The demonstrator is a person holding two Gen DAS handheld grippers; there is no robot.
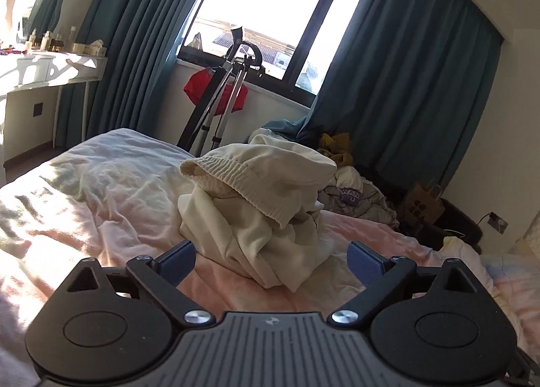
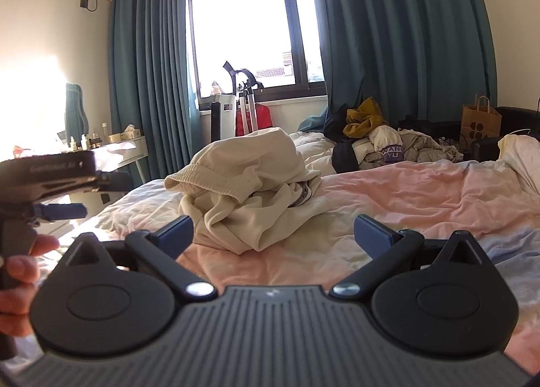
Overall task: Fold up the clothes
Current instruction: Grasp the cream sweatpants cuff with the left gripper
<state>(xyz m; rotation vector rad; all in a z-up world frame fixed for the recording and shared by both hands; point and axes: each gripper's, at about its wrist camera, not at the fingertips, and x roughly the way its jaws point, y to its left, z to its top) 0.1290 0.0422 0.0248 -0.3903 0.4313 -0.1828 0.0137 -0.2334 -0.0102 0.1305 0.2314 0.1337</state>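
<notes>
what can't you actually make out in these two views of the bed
- Cream garment: crumpled in a heap in both views, so its type and its sleeves or legs are hidden in its own folds.
- Pile of clothes by the curtain: the purple label is cut off by folds, and the separate pieces cannot be counted.
- Bottles on the dressing table: too small and sun-glared in the left wrist view.
- Left gripper: cut off by the right wrist view's edge.

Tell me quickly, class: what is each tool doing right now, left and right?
Left tool: open, holding nothing; the cream garment lies just ahead on the bed.
Right tool: open, holding nothing.
</notes>
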